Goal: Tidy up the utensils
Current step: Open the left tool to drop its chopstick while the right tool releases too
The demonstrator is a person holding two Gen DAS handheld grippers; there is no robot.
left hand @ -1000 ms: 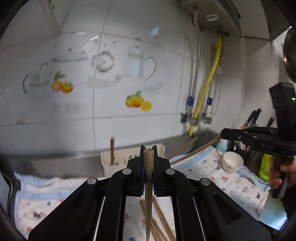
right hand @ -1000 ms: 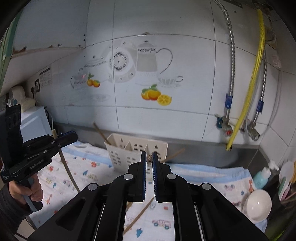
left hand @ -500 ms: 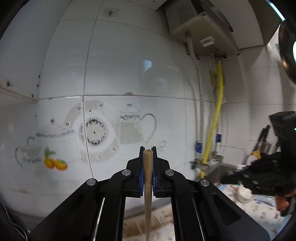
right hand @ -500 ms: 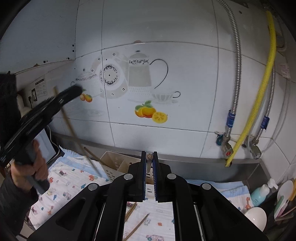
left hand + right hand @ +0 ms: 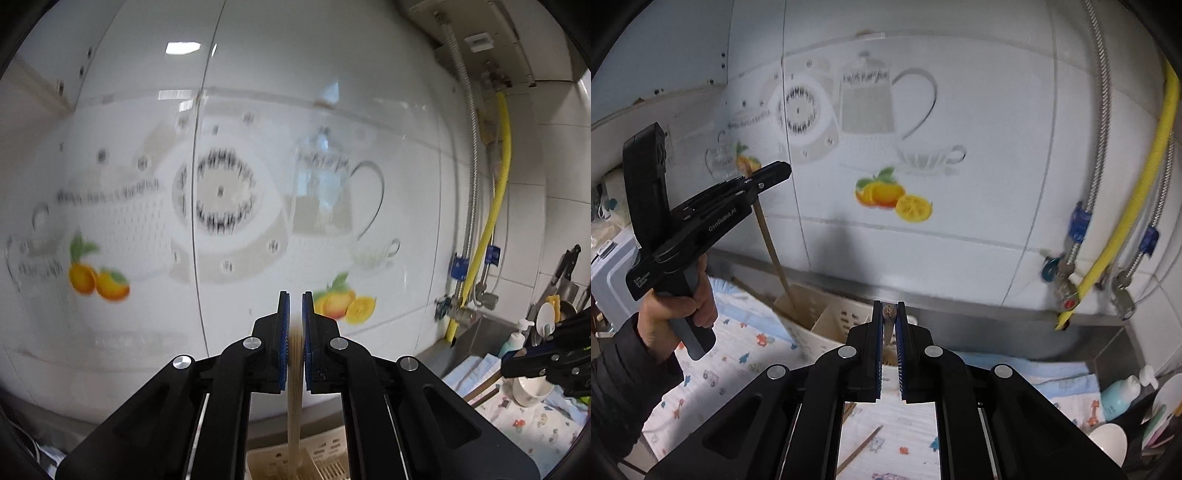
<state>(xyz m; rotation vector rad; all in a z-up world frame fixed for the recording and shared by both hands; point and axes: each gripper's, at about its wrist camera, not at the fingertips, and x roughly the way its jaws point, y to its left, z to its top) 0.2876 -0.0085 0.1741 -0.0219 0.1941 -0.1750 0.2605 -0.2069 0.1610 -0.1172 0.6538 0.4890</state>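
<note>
**A:** What are you working with, by material and shape?

**B:** Your utensils are thin round wooden chopsticks. The holder (image 5: pixel 827 321) is cream plastic, boxy, with slotted walls and dividers, standing on the counter against the steel ledge under the glossy white wall tiles (image 5: pixel 979 122), which carry a printed teapot, cup and oranges. A soft cloth (image 5: pixel 738 354) printed with little cartoon animals and cars covers the counter. A ribbed yellow hose (image 5: pixel 1137 192) and braided metal hoses run down the wall on the right.

**A:** And the hand-held grippers?

**B:** Your left hand-held gripper (image 5: pixel 295 314) has its blue ribbed pads pressed onto a pale chopstick (image 5: pixel 294 398); the stick hangs down steeply, and from the right wrist view its lower end is inside the holder's left compartment. Your right hand-held gripper (image 5: pixel 888 314) is pinched on another chopstick (image 5: pixel 888 313), seen end-on as a small round tip between the pads, with the holder just beyond it. Two loose chopsticks (image 5: pixel 860 446) lie on the cloth below your right one.

**A:** Any writing?

**B:** On the left hand-held gripper's black body, "GenRobot.AI", and a smaller label that looks like "Data Acquisition System"
</note>
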